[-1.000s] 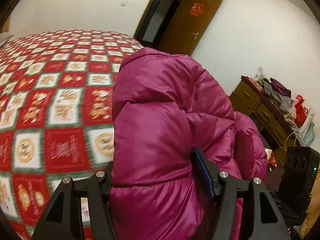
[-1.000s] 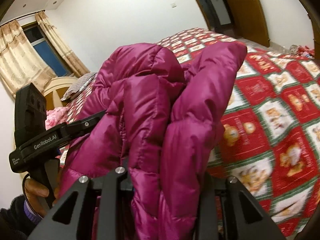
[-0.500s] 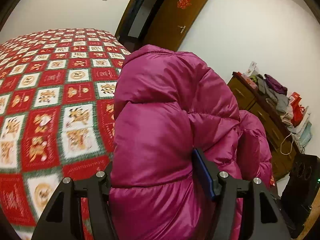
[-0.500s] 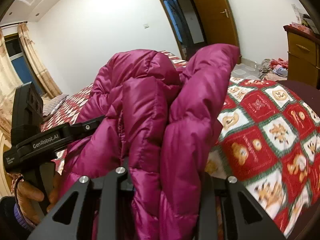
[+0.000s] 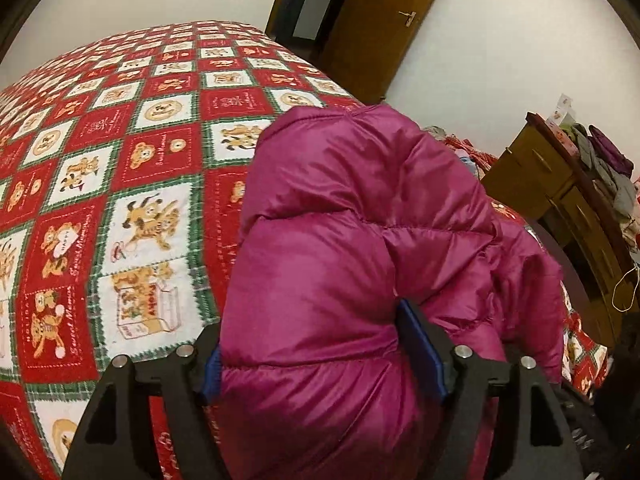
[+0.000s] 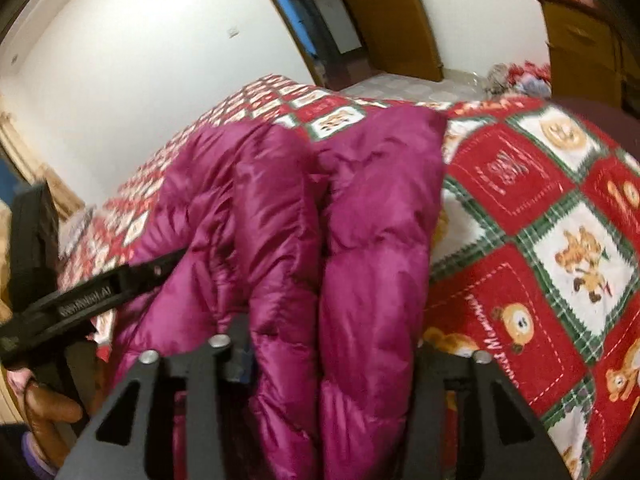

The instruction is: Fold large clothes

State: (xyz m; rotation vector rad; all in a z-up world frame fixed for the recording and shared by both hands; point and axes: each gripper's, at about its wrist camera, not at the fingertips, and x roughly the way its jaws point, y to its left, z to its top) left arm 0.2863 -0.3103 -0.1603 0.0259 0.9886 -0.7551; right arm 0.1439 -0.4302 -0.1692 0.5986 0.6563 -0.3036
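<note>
A magenta puffer jacket (image 5: 360,248) is bunched between both grippers over the red patchwork bedspread (image 5: 120,184). My left gripper (image 5: 324,360) is shut on a thick fold of it, blue pads pressed into the fabric. My right gripper (image 6: 332,360) is shut on two padded folds of the jacket (image 6: 360,240), which droop forward onto the bedspread (image 6: 540,240). The left gripper's black body (image 6: 92,292) shows at the left of the right wrist view, with the hand holding it below.
An open wooden door (image 5: 376,28) and dark doorway stand past the bed's far end. A wooden dresser (image 5: 568,200) piled with clothes stands at the right. Clothes lie on the floor (image 6: 516,76) by the bed's corner.
Both grippers have tilted down and moved toward the bed with the jacket. The jacket has dropped from raised to lying against the bedspread. Both grips are unchanged.
</note>
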